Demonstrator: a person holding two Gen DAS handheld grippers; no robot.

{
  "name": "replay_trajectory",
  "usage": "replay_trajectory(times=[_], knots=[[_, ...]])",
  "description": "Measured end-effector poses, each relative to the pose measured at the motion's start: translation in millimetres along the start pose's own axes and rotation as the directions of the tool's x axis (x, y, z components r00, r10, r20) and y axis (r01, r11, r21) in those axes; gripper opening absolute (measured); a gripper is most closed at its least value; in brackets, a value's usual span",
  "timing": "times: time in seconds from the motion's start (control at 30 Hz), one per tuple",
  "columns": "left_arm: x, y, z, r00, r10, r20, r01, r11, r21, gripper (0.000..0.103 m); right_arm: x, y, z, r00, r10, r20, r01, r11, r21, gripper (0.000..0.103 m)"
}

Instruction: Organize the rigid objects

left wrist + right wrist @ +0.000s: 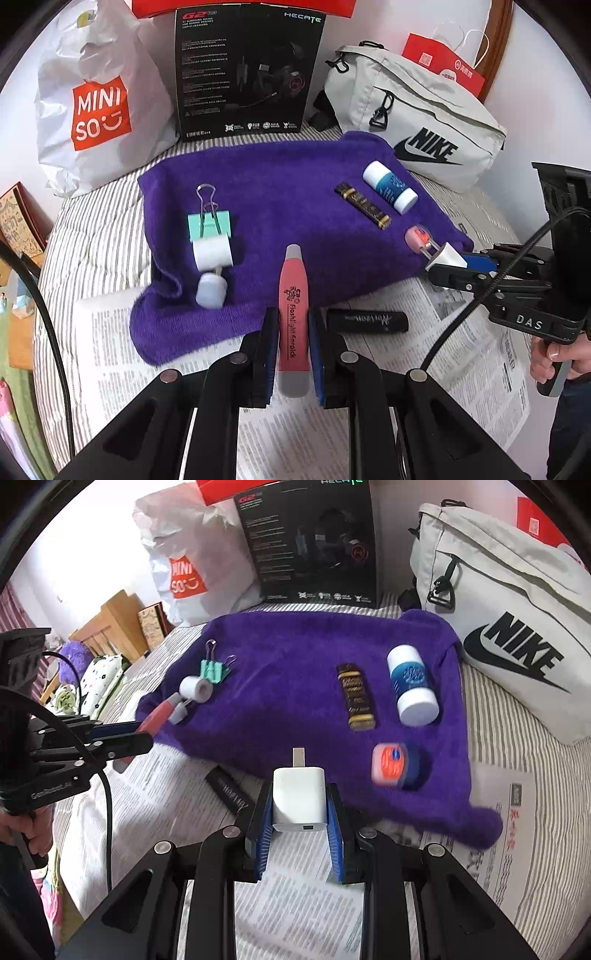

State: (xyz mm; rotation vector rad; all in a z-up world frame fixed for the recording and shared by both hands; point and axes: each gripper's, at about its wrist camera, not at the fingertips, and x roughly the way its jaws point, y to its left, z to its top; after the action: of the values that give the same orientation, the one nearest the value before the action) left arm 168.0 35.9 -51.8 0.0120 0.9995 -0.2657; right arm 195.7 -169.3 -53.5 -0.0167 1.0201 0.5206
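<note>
My left gripper is shut on a pink flashlight earpick, held over the near edge of the purple towel. My right gripper is shut on a white plug charger, prongs pointing away, above the towel's front edge. On the towel lie a teal binder clip, a white roll, a pale blue cap, a brown-gold bar, a blue-and-white bottle and a small pink-orange jar. A black tube lies on the newspaper.
Behind the towel stand a white Miniso bag, a black headset box and a grey Nike bag, with a red paper bag further back. Everything rests on a striped bedsheet. A hand holds the right gripper's handle.
</note>
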Motion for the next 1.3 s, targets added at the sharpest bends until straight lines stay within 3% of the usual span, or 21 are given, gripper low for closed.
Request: replay_trajectory(times=[0.53, 0.97, 1.3], knots=[[23.7, 9.3, 30.2, 1.000, -0.009, -0.005, 0.009, 1.000, 0.002, 0.016, 40.4, -18.6, 43.3, 1.000, -0.012, -0.018, 0.013, 1.000, 0.021, 0.027], [54.1, 10.9, 47.9, 0.999, -0.014, -0.033, 0.014, 1.000, 0.015, 0.016, 66.9, -20.0, 39.4, 0.995, -0.013, -0.102, 0.013, 1.000, -0.006, 0.027], [82.4, 15.4, 52.4, 0.995, 0.032, -0.096, -0.032, 0.999, 0.007, 0.016, 68.6, -20.5, 37.4, 0.995, -0.011, -0.095, 0.007, 0.999, -0.039, 0.027]])
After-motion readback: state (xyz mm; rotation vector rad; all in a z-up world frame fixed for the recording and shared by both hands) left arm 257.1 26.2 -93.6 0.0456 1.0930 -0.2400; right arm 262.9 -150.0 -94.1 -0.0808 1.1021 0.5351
